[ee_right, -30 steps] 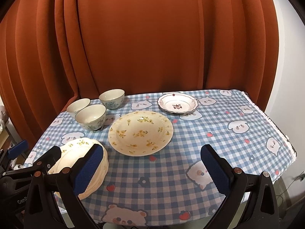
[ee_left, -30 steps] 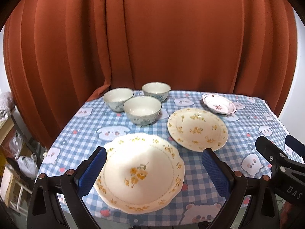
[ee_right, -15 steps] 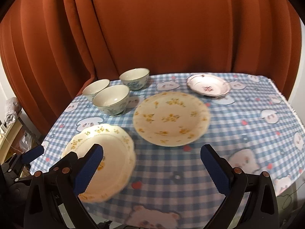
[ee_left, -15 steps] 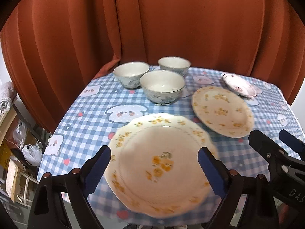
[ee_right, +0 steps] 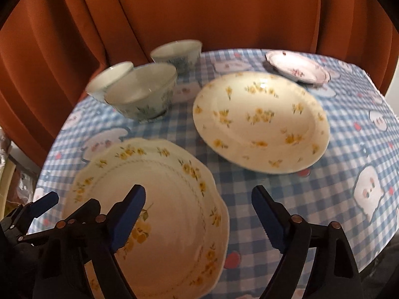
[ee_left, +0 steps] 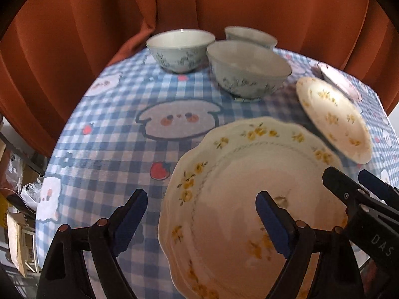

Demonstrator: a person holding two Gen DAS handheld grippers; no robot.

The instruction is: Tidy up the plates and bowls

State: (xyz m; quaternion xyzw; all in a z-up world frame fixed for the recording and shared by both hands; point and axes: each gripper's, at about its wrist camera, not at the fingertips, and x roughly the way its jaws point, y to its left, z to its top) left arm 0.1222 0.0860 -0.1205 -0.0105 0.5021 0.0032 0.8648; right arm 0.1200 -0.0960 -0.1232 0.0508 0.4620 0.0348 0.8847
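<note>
Left wrist view: my left gripper point(ee_left: 202, 211) is wide but closing, straddling the left rim of the scalloped plate point(ee_left: 237, 199), nothing gripped. Right gripper point(ee_right: 198, 208), also closing and empty, straddles that plate's right rim point(ee_right: 174, 199). The round yellow-flowered plate point(ee_right: 261, 122) and three bowls point(ee_right: 142, 94) lie beyond on the checked tablecloth point(ee_right: 324, 186).

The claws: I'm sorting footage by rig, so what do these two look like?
Both match: the left claw and the right claw have black plastic frames with round metal rivets and two angled fingers faced with blue ribbed pads. White letters "DAS" mark the right claw's body in the left wrist view.
</note>
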